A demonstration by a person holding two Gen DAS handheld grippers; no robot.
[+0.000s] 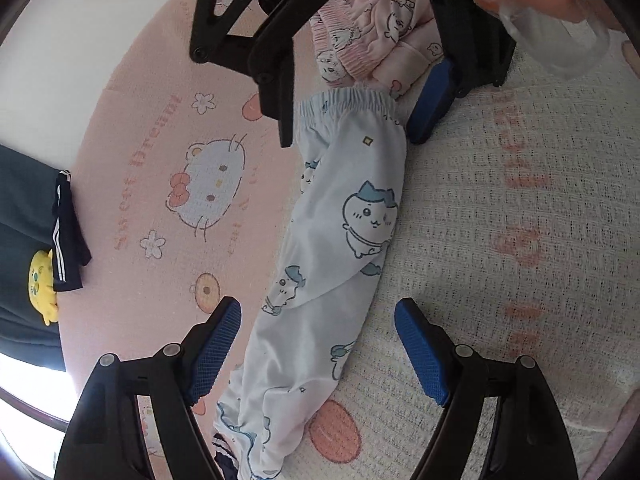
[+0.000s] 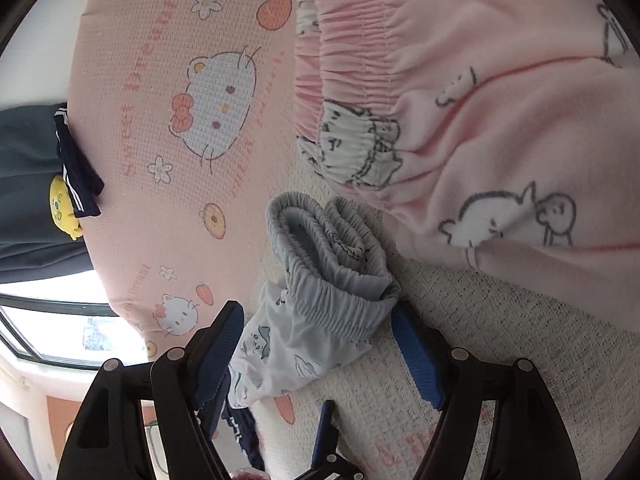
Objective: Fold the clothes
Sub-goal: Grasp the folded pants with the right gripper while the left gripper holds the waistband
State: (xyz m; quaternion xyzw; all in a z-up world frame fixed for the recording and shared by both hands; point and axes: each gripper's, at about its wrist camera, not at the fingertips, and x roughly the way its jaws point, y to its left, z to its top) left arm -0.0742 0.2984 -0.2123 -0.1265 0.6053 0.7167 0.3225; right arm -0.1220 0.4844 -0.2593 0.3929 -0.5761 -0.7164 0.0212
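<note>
I see a bed with a pink blanket (image 1: 132, 120) on it. The blanket has a white cat face, little flowers and the words "Sweet Dream". Part of the blanket is folded over and shows a cream side (image 1: 500, 220). At one edge of the bed lies a dark shirt (image 1: 20, 200) with a yellow cartoon face, and a dark piece with white stripes (image 1: 66, 236) rests on it. In the right wrist view a bright window (image 2: 60, 328) sits past that edge.

The light blue pants (image 1: 332, 232) with cat pictures lie long and narrow along the middle of the bed, where pink meets cream. The pink pants (image 1: 384, 28) are bunched up just past the blue waistband.

My left tool (image 1: 318, 354) is spread wide, one finger on each side of the blue pant leg, and it holds nothing. My right tool (image 2: 318, 354) is spread wide too, around the blue waistband (image 2: 332, 264). Its right finger touches the band. The band is rolled up in folds.
</note>
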